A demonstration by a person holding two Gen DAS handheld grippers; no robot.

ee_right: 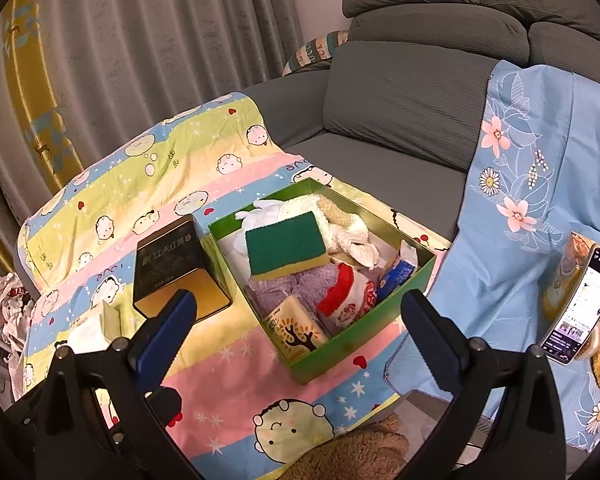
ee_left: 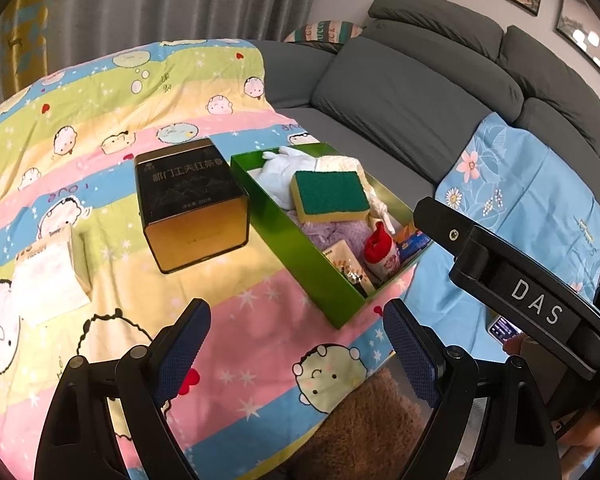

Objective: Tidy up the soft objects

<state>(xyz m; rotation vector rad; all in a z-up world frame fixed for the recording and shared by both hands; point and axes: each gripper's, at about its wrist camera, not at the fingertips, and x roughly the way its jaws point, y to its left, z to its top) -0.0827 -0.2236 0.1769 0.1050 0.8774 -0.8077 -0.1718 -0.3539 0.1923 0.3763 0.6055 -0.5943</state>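
A black-and-gold tea tin (ee_left: pixel 190 204) stands on the cartoon-print blanket (ee_left: pixel 112 92) — behind, a grey sofa (ee_left: pixel 416 80), and a lit phone (ee_right: pixel 580 304) on blue floral cloth (ee_right: pixel 512 240).

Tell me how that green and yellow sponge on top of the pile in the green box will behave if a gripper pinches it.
The sponge looks like soft foam, so it would probably squash between the pads and feel light. Its green scouring face seems rough, so slipping is unlikely. It rests tilted on loose cloths, so a push may slide it.

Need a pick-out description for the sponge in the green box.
Find the striped cartoon quilt on the sofa, then the green box beside the black-and-gold tin. The sponge lies on top of the cloths: the only flat block, dark green above, yellow below.
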